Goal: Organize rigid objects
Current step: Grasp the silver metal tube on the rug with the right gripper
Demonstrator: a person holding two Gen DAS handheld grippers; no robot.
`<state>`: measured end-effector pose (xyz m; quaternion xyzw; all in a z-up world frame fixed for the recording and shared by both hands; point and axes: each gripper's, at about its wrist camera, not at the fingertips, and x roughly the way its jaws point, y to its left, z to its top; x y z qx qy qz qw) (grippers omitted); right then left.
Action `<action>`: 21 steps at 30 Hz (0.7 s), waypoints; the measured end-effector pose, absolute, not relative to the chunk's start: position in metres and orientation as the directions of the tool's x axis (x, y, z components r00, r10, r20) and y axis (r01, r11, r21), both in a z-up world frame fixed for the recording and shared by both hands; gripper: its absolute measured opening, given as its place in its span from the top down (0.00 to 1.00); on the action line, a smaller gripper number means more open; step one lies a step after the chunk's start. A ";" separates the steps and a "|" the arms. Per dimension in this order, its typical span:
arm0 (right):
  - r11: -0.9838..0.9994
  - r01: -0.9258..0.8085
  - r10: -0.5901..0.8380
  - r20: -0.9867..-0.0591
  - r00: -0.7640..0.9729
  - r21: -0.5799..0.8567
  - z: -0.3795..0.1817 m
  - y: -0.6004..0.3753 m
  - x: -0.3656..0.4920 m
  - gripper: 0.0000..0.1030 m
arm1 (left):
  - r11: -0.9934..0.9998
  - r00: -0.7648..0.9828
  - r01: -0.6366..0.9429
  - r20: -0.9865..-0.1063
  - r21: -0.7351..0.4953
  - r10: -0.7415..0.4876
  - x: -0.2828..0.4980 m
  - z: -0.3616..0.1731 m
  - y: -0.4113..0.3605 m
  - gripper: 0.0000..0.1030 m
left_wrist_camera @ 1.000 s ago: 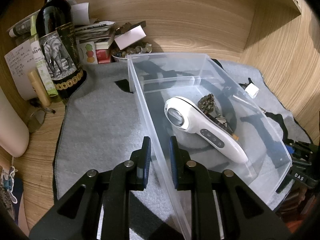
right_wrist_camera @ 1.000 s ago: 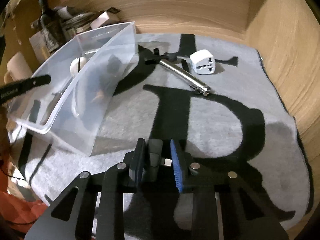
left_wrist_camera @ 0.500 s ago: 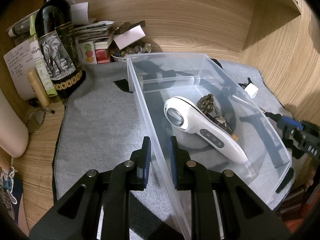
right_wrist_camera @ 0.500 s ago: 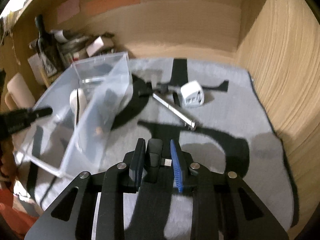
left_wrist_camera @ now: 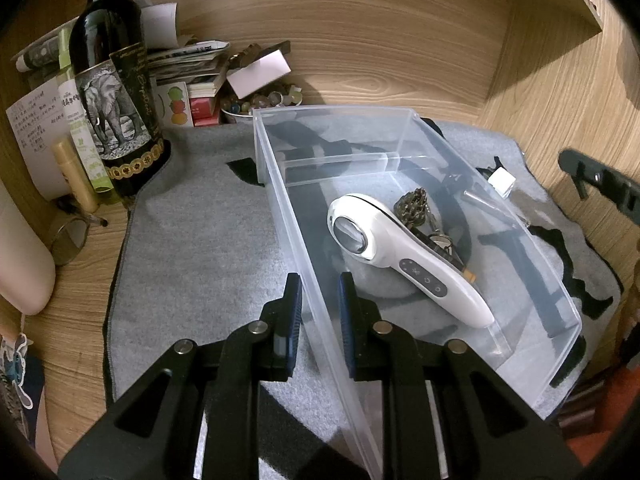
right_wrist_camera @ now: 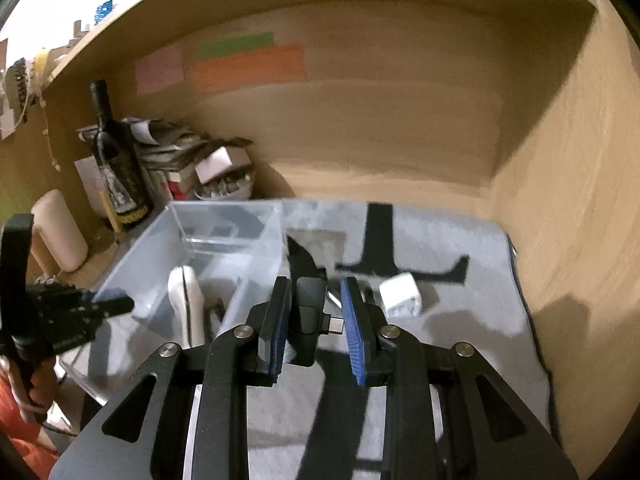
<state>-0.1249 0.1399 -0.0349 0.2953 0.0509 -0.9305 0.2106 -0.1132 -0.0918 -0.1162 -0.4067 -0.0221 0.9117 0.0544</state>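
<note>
A: Right gripper: fingers clamped on a small black adapter, its metal plug tip pointing sideways at the blue pad. It is held in the air above the grey mat, just beside the clear plastic bin.

B: Handling?

A: Judged light, stiff and smooth-cased. The body sits against one pad and the narrow plug tip against the other, so it could pivot. A flat-on-flat hold across the body would be safer.

B: Left gripper?

A: Fingers nearly together, pinching the near side wall of the bin, one pad outside and one inside. The wall is thin and probably flexes; a hold low on the rim near a corner would steady it better than mid-span.

B: Contents of the bin?

A: A white handheld device lying flat, with a bunch of keys touching its far side. The device looks rigid, glossy and probably slippery.

B: Outside the bin?

A: A white plug cube and a metal rod on the mat, both rigid. On the counter behind, a wine bottle stands upright, well apart; fragile, best left alone.
</note>
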 end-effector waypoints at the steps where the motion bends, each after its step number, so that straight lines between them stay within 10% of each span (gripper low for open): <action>1: -0.901 0.432 -0.369 -0.568 -0.736 0.025 -0.033 0.136 -0.126 0.77 | -0.993 -0.663 -0.082 -0.739 -0.084 0.117 -0.113 -0.116 -0.091 0.82; 21: -0.744 0.667 -0.476 -0.667 -0.574 -0.043 -0.055 0.040 -0.164 0.77 | -0.992 -0.662 -0.080 -0.739 -0.094 0.124 -0.113 -0.116 -0.088 0.82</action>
